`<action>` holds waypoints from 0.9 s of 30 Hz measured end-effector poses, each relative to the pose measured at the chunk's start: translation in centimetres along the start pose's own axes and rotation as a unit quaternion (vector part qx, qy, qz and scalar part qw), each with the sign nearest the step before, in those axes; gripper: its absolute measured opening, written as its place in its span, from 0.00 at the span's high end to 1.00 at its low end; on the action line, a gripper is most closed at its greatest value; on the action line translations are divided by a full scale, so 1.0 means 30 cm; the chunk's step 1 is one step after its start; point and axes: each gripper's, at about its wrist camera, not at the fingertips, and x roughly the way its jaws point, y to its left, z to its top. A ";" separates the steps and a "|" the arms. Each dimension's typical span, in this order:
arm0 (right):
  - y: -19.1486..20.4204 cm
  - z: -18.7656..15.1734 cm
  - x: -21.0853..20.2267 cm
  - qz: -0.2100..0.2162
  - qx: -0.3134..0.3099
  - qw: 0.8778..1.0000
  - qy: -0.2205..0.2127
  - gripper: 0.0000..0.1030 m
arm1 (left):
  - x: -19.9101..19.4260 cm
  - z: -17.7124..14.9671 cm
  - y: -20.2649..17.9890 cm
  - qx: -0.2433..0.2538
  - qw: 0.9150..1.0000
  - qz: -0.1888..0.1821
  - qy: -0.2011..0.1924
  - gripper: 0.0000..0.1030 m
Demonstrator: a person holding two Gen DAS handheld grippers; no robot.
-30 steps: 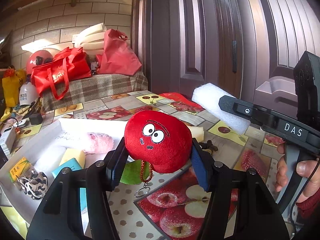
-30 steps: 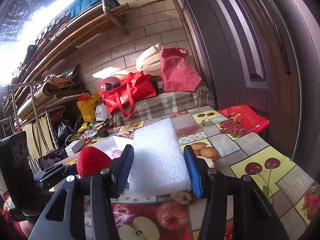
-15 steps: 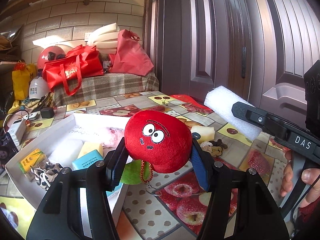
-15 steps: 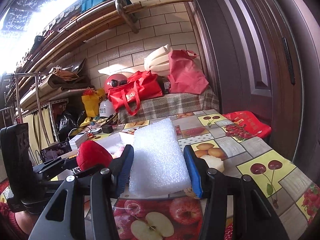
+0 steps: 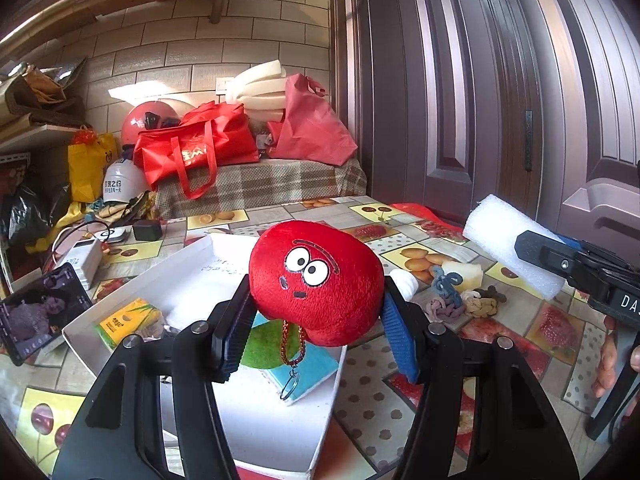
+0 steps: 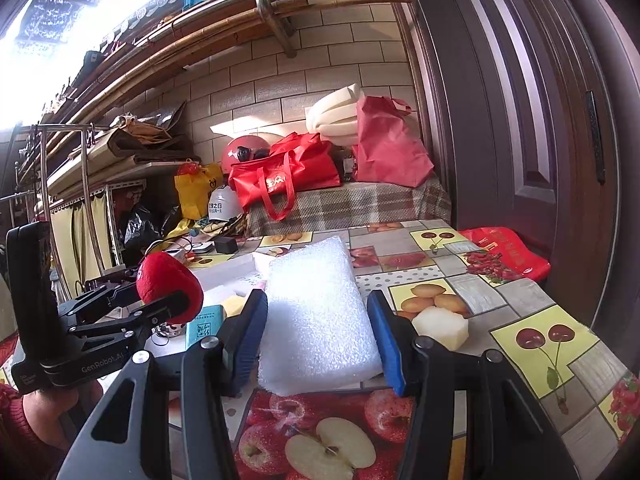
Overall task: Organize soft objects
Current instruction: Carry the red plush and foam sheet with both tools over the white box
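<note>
My left gripper [image 5: 316, 332] is shut on a red plush toy [image 5: 316, 280] with cartoon eyes and a dangling key ring. It holds the toy above the near end of a white tray [image 5: 120, 296]. My right gripper [image 6: 318, 332] is shut on a white foam block [image 6: 316, 316] and holds it above the table. The foam block also shows at the right of the left wrist view [image 5: 508, 248]. The plush toy and the left gripper show at the left of the right wrist view [image 6: 168, 288].
The tray holds a yellow packet [image 5: 124, 320], a teal box [image 5: 308, 364] and a green item. Knotted cords [image 5: 460, 300] and a pale sponge [image 6: 440, 326] lie on the fruit-patterned tablecloth. A phone [image 5: 36, 316] lies left of the tray. Red bags [image 5: 196, 148] sit behind.
My left gripper has moved left with the plush toy, from the table beside the tray to over the tray. My right gripper has kept its hold on the foam block.
</note>
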 end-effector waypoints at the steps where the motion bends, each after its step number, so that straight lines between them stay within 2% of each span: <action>1: 0.004 -0.001 0.002 0.001 -0.002 1.000 0.001 0.50 | -0.001 0.000 0.019 -0.004 1.000 0.005 0.000 0.42; 13: 0.059 -0.005 0.044 0.016 -0.020 0.999 0.022 0.50 | -0.012 -0.010 0.185 -0.032 0.998 0.061 0.000 0.42; 19: 0.128 -0.012 0.106 0.040 -0.046 0.997 0.049 0.50 | 0.010 -0.013 0.264 -0.051 0.995 0.090 0.008 0.42; 23: 0.149 -0.017 0.158 0.054 -0.037 0.996 0.066 0.50 | 0.032 -0.012 0.303 -0.064 0.993 0.097 0.014 0.41; 27: 0.176 -0.026 0.211 0.058 -0.036 0.994 0.081 0.50 | 0.054 -0.006 0.306 -0.051 0.994 0.099 0.016 0.41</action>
